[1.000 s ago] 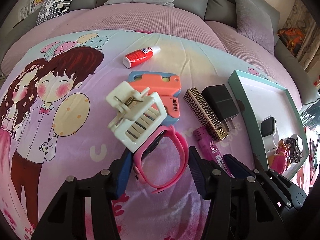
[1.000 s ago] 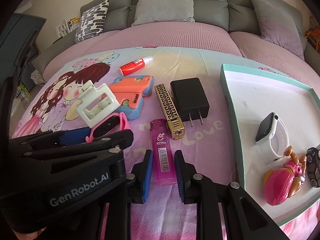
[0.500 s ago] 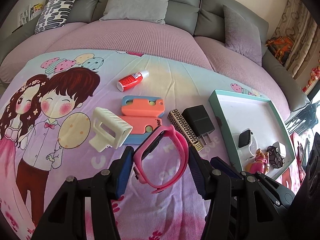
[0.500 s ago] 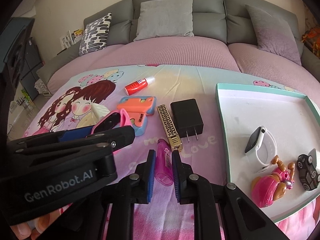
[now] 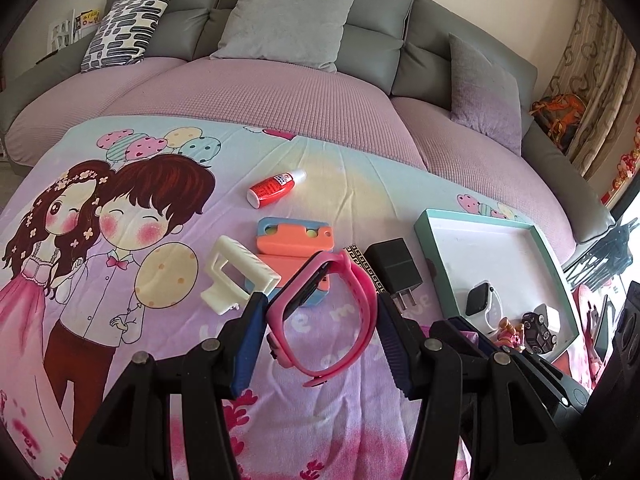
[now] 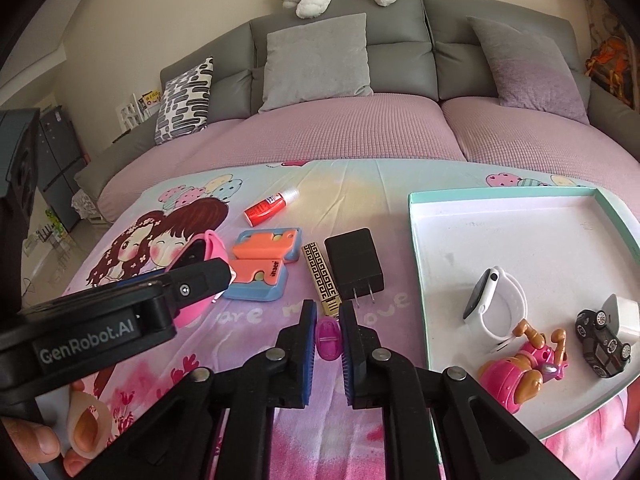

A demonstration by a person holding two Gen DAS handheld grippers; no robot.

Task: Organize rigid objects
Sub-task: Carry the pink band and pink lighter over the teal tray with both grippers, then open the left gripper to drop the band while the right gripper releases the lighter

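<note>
Both loads are lifted clear of the bed: left gripper (image 5: 320, 320) jaws pinch the pink watch band (image 5: 326, 312), right gripper (image 6: 326, 344) jaws pinch the magenta lighter (image 6: 328, 338). Carry both level over the teal tray (image 6: 416, 240) at the bed's right edge, releasing low. Readable: "GenRobot.AI".

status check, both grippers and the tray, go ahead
Left gripper shut on pink watch, off the sheet. Right gripper shut on pink lighter. Tray holds white watch, toy car, pink toy; far half bare.
</note>
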